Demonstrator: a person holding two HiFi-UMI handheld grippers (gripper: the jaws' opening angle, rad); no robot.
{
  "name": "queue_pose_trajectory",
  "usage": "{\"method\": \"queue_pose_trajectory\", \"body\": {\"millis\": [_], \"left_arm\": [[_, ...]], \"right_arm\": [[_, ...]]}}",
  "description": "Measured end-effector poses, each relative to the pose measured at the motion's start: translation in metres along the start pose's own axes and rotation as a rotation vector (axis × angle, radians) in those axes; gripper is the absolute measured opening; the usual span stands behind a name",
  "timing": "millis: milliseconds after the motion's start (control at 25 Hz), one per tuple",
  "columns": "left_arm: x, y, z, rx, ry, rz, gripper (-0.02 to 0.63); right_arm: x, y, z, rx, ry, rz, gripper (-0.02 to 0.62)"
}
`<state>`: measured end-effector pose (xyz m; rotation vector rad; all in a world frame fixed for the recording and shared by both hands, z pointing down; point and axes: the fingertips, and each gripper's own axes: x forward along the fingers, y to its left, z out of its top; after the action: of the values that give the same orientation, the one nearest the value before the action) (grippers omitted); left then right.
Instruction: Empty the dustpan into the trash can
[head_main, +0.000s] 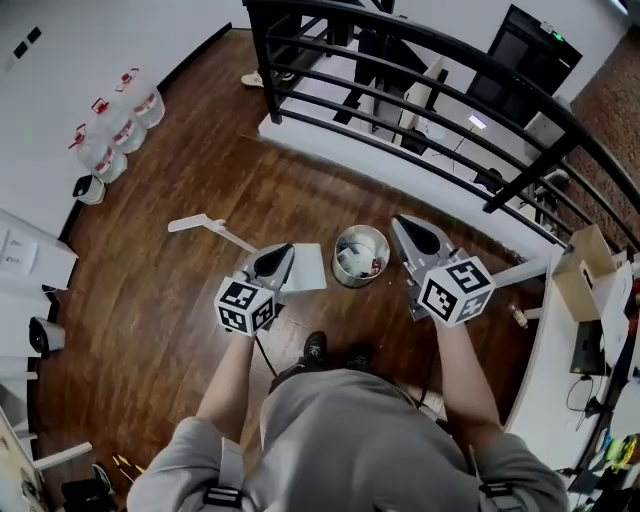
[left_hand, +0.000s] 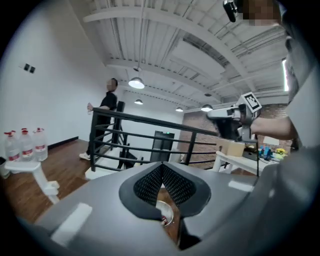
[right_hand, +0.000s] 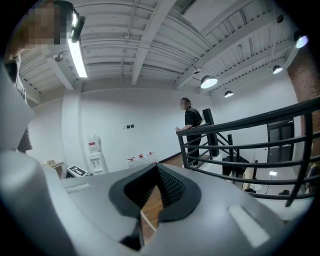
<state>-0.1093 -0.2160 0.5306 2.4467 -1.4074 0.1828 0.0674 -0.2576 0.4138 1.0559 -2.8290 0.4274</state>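
Note:
A round metal trash can (head_main: 360, 256) holding litter stands on the wooden floor in front of me. To its left lies the white dustpan (head_main: 308, 270), with its long handle (head_main: 200, 224) stretching away to the upper left. My left gripper (head_main: 283, 250) hovers above the pan, shut with nothing between its pads (left_hand: 150, 182). Through the gap under them I see the trash can (left_hand: 165, 212). My right gripper (head_main: 405, 222) hangs just right of the can, pads (right_hand: 170, 185) meeting at the tip, holding nothing. The left gripper view also shows the right gripper (left_hand: 235, 117).
A black railing (head_main: 420, 90) runs across beyond the can. Several water bottles (head_main: 110, 125) stand by the left wall. A white table (head_main: 560, 330) with a cardboard box (head_main: 585, 265) lies at the right. A person (left_hand: 105, 120) stands by the railing.

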Motion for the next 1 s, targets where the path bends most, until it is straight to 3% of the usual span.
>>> {"method": "queue_pose_trajectory", "body": {"millis": [160,400,600,1000], "left_arm": [[0.02,-0.059,0.062,0.054,-0.075,-0.147,0.006],[0.034,-0.113,0.128,0.058,-0.157,-0.274,0.006],[0.044,-0.132,0.144,0.094,-0.161,-0.307,0.006],[0.059,-0.136,0.15,0.086,-0.138,-0.329,0.006]], "right_arm": [[-0.005,-0.002,0.012,-0.008,-0.026,0.005,0.0],[-0.01,0.001,0.034,-0.054,-0.068,0.008,0.0],[-0.014,0.006,0.049,-0.095,-0.097,0.014,0.0],[-0.023,-0.001,0.059,-0.105,-0.117,-0.006,0.0]]}}
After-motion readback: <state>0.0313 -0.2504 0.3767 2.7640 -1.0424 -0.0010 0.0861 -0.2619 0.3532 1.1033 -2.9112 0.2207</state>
